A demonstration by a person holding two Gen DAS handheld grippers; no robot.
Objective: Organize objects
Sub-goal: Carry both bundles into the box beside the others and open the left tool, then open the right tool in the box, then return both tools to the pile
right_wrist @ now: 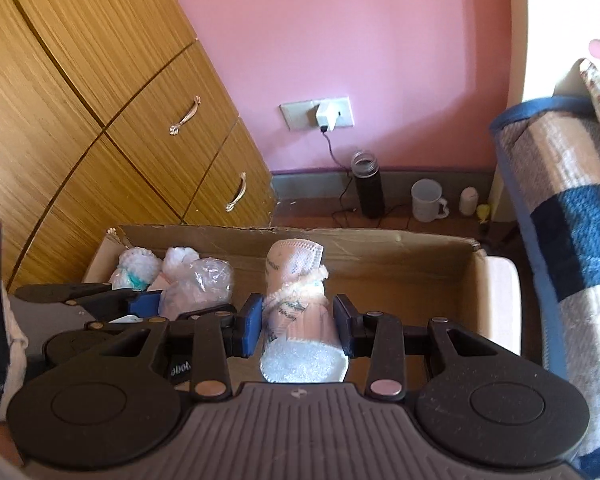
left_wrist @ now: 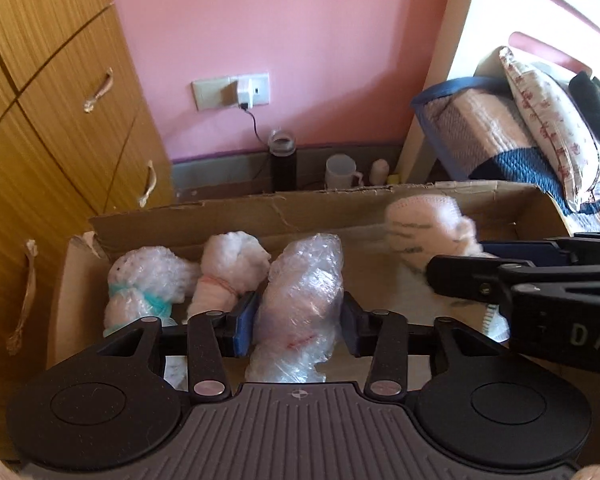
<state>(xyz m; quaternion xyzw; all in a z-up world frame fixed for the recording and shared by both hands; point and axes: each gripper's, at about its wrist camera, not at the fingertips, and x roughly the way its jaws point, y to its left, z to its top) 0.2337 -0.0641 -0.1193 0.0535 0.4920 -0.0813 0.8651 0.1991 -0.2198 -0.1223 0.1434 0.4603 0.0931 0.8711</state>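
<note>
An open cardboard box [left_wrist: 220, 220] sits on the floor. At its left end lie two plastic-wrapped bundles, one tied in teal [left_wrist: 140, 284] and one tied in pink [left_wrist: 228, 272]. My left gripper [left_wrist: 298, 322] reaches into the box, and its blue pads rest against both sides of a clear bubble-wrapped bundle [left_wrist: 300, 296] beside those two. My right gripper [right_wrist: 298, 326] is shut on a pink-and-white mesh-wrapped bundle [right_wrist: 296, 276], held over the middle of the box [right_wrist: 380, 248]. In the left wrist view the right gripper [left_wrist: 460, 276] comes in from the right with that bundle [left_wrist: 420, 224].
A wooden wardrobe with drawers [right_wrist: 140, 140] stands left of the box. Against the pink wall are a socket with a charger [right_wrist: 326, 114], a black bottle [right_wrist: 370, 184], a white mug [right_wrist: 428, 200] and a small bottle [right_wrist: 468, 200]. A bed with a quilt [right_wrist: 572, 200] borders the right.
</note>
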